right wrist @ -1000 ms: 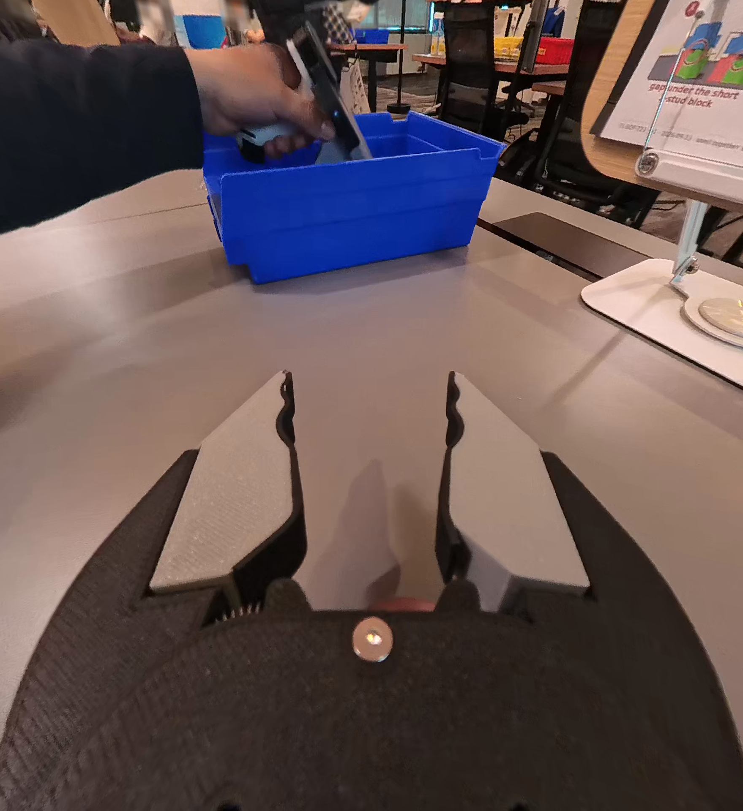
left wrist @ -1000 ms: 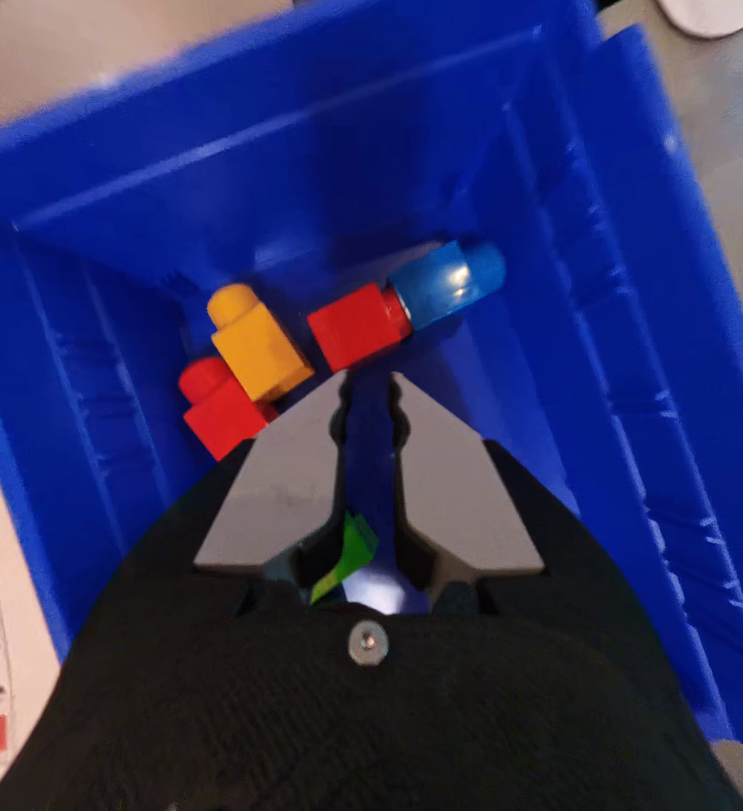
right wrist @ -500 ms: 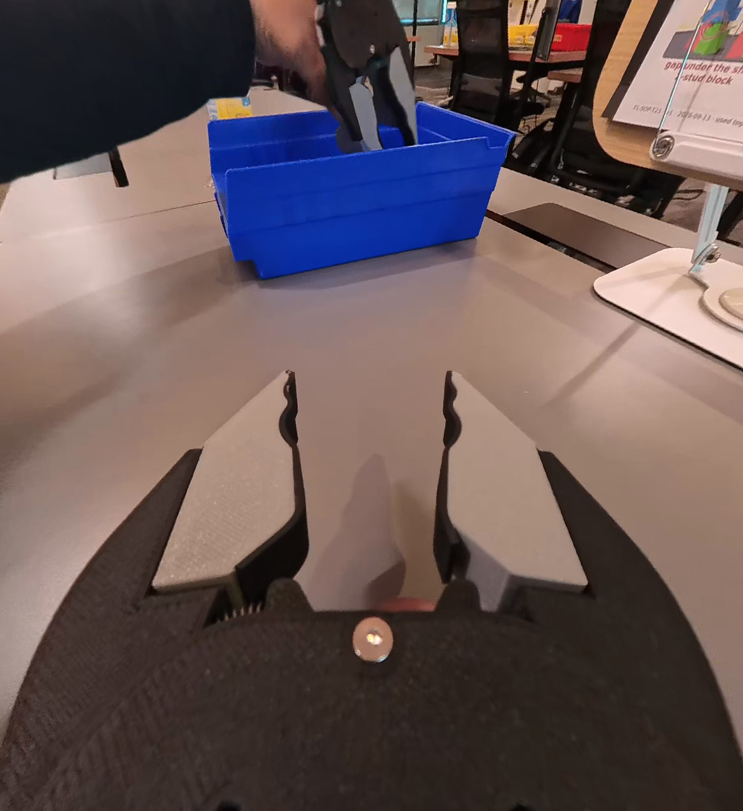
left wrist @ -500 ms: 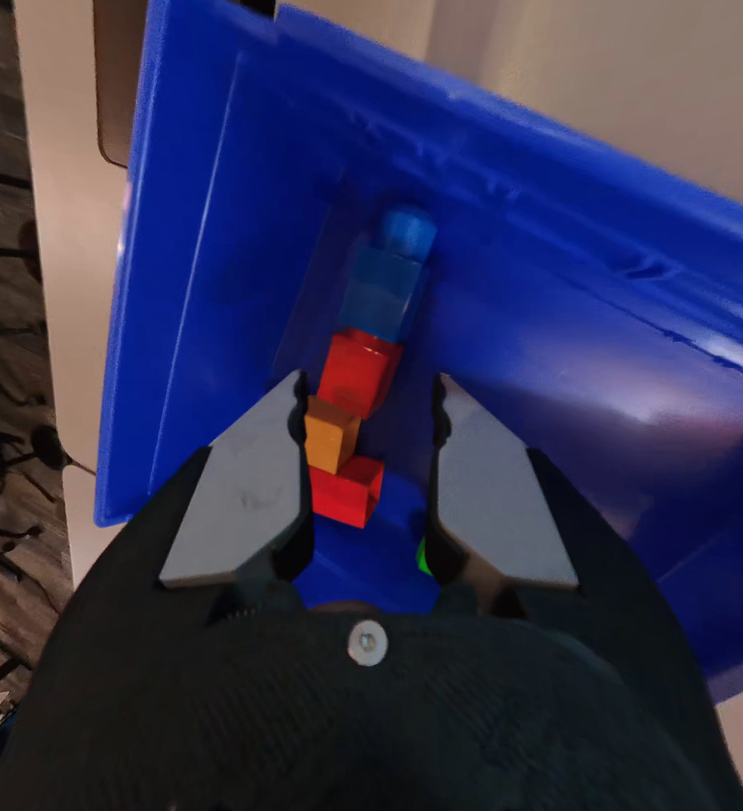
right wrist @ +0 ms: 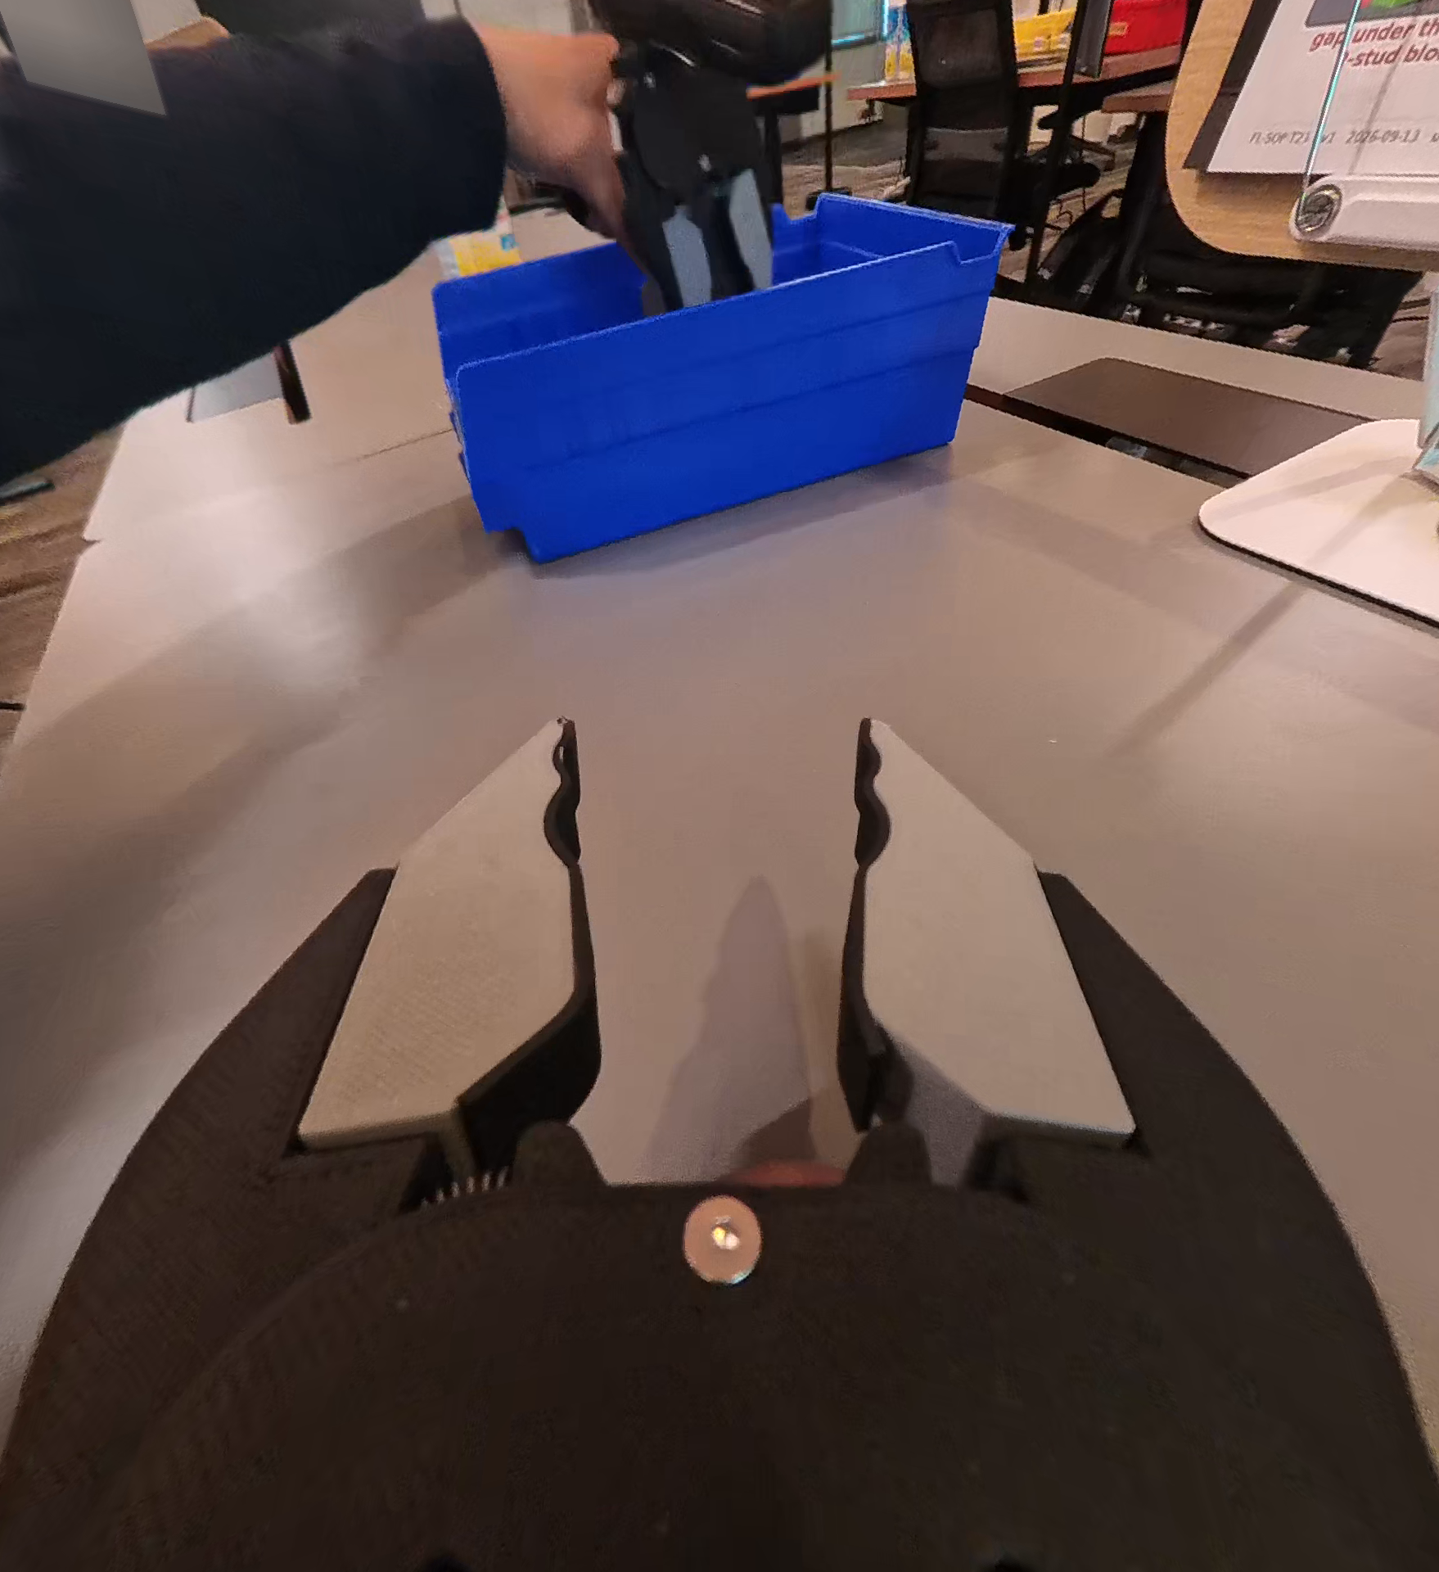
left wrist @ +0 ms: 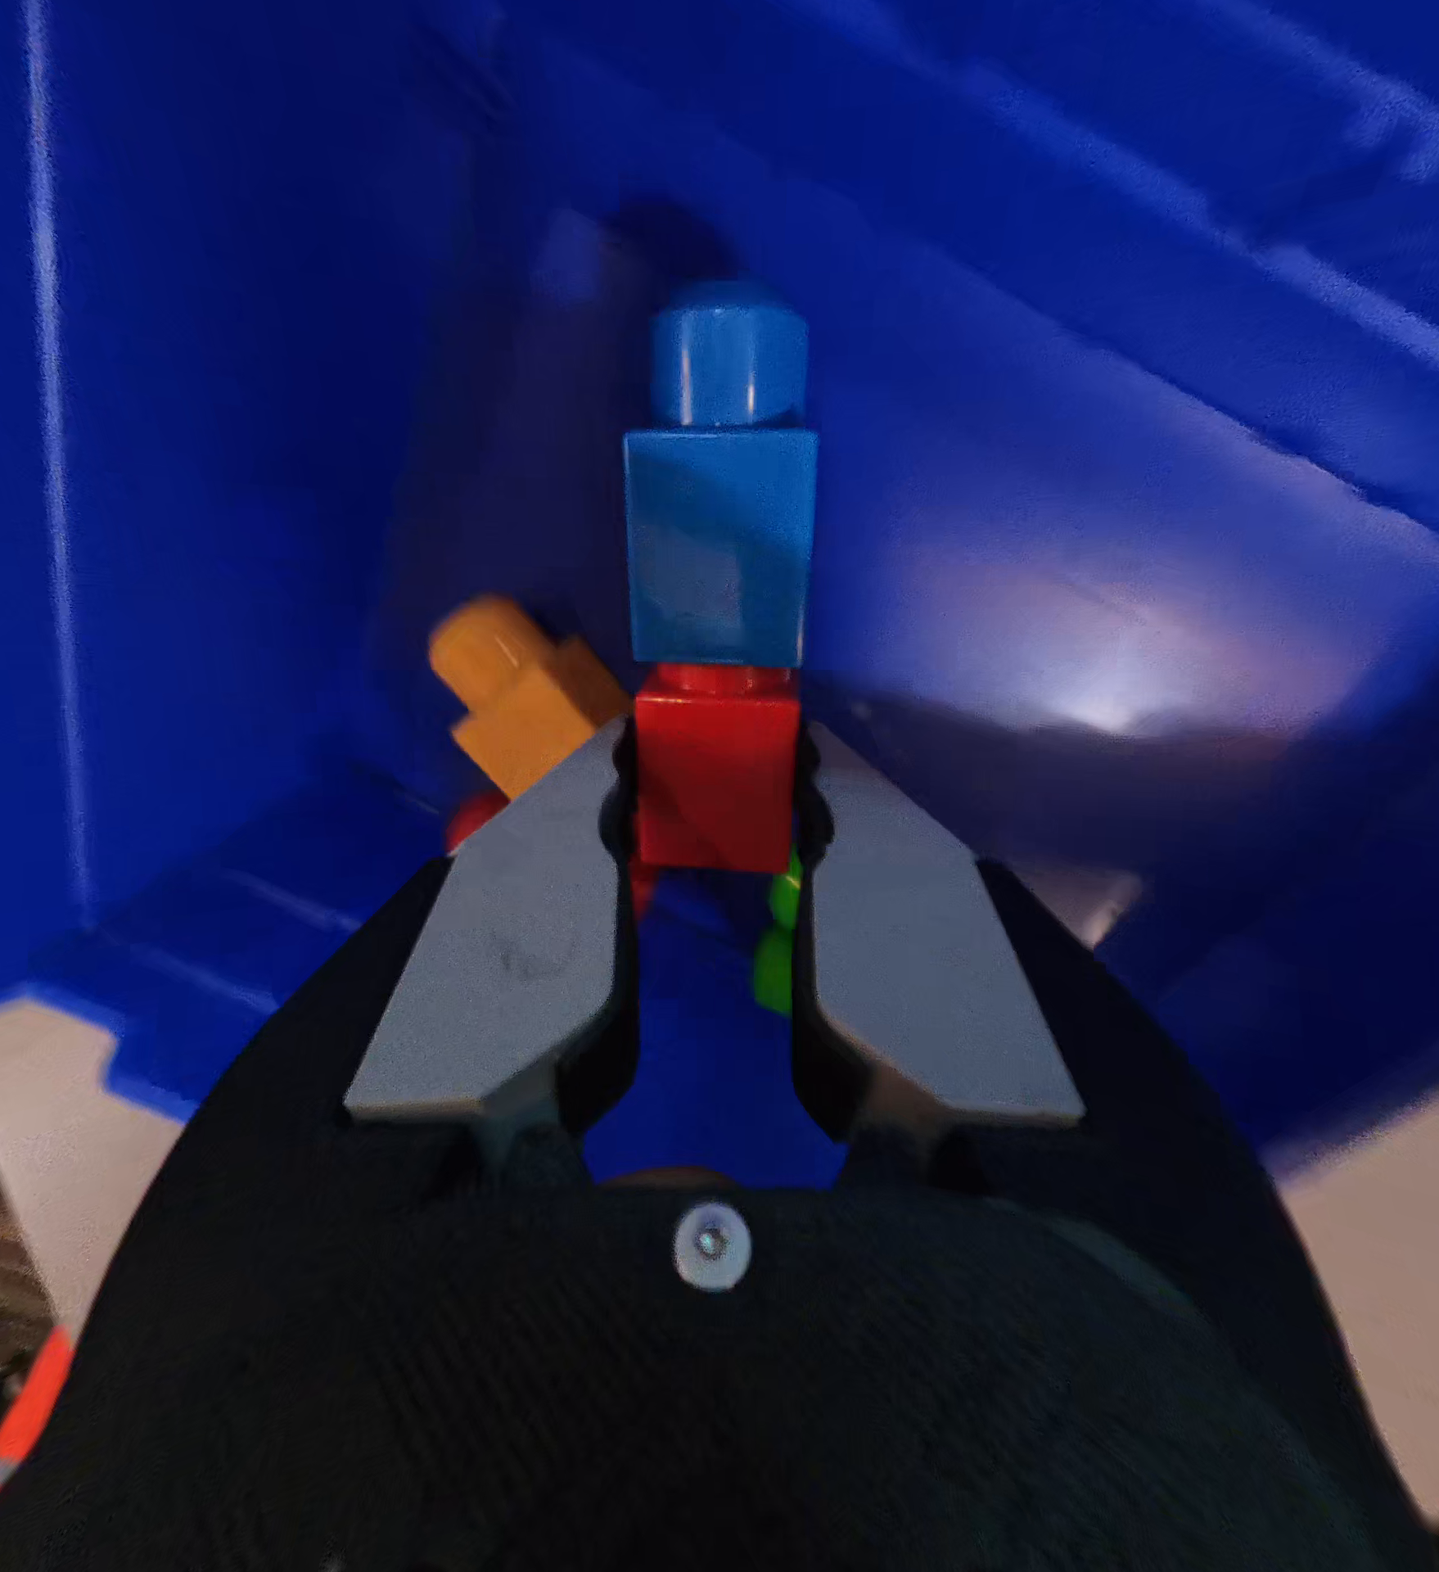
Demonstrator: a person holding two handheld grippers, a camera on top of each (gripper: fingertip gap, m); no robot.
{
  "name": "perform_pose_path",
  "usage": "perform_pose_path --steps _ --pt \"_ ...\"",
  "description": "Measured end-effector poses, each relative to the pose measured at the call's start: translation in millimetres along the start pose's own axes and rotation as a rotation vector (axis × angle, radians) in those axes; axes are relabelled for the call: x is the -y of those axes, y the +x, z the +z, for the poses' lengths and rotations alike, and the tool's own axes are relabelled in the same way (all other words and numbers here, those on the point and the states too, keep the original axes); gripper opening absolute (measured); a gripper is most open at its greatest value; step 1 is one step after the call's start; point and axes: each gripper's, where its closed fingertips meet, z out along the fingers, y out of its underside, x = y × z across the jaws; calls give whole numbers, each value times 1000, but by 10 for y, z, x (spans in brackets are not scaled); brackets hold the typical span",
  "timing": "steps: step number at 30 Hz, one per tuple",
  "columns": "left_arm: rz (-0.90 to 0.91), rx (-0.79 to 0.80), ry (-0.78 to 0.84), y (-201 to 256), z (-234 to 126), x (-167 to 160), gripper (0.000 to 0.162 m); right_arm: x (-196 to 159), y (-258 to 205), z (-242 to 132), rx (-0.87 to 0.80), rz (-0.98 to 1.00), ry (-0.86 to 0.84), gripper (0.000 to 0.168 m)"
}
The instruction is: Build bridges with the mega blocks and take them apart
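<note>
grey table, office room with chairs behind | blue bin on table | left gripper inside bin, clamped on red block; blue block stacked on it, long axis along fingers, stud pointing away | right gripper over table, jaws apart, holding nothing

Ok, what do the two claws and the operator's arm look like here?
Both the left claw and the right claw have flat grey wedge-shaped fingers with wavy black inner edges, on a textured black body with one silver screw. The arm wears a dark sleeve.
</note>
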Motion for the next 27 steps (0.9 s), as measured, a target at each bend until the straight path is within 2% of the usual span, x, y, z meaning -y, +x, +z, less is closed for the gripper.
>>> perform_pose_path --steps 2,4,9,13,16,19,21,24,27 --pt "-43 -124 -7 324 -202 -98 34 11 -1 -10 2 9 6 63" --pt "-75 -93 34 414 -416 -103 34 31 -17 -17 7 14 13 62" --pt "-139 161 158 499 -686 -26 34 -11 -69 33 6 -51 -19 65" --pt "-96 282 241 938 -768 199 34 5 -224 124 47 -103 -27 67" --pt "-64 490 277 1111 -1006 374 34 168 -462 198 132 -25 17 69" --pt "-99 560 363 1284 -1276 571 34 412 -614 269 169 41 94 69" --pt "-119 537 430 1413 -1338 735 34 515 -632 341 169 77 124 69" --pt "-118 592 364 1355 -1196 728 34 452 -566 510 163 149 103 69" --pt "-93 575 492 1509 -1270 942 34 386 -575 558 228 267 84 70"
